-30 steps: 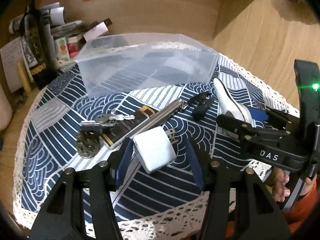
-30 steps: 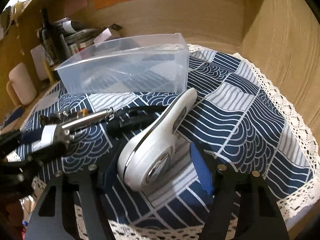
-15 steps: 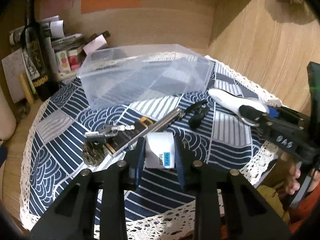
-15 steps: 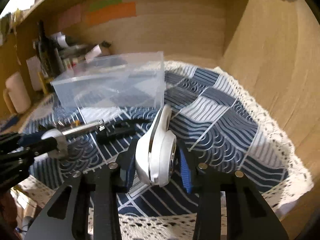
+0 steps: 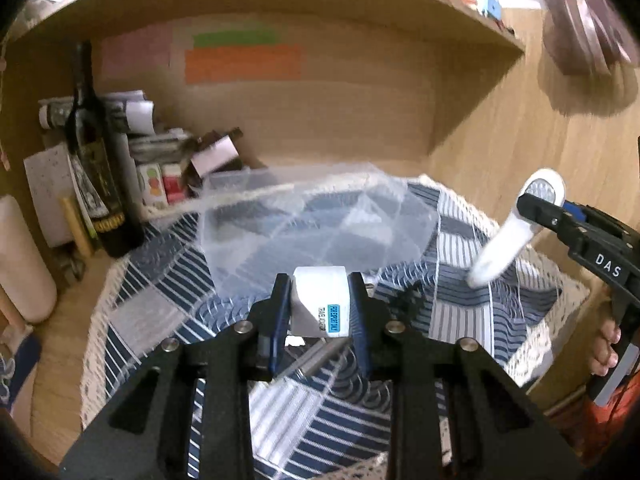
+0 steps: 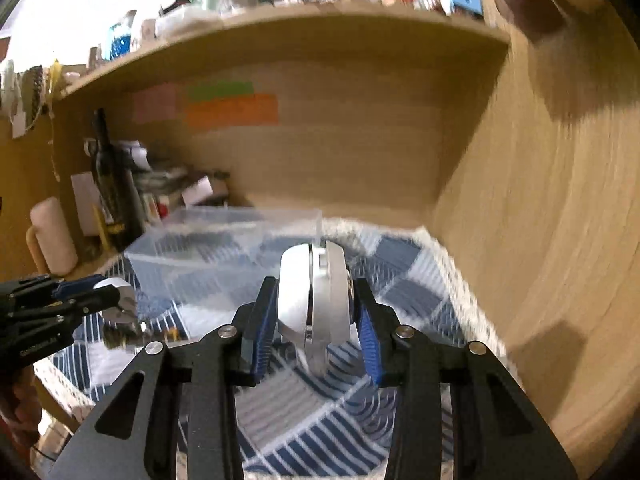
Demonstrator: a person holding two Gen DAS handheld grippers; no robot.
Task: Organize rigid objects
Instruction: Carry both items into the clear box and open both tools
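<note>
Wooden alcove, desk covered by a blue-white patterned cloth [image 5: 152, 312] with lace edge; both views motion-blurred. Landmark: clear plastic bin [image 5: 320, 216] at desk centre. Left of bin, dark bottle [image 5: 100, 168] and paper clutter, details unreadable. In front of bin, left tongs [image 5: 320, 312] clamped on a white charger block [image 5: 320, 304], lifted off cloth. Right of bin, right tongs [image 6: 314, 316] clamped on a white handheld device [image 6: 314, 300], type unclear. Items under left tongs mostly hidden.
</note>
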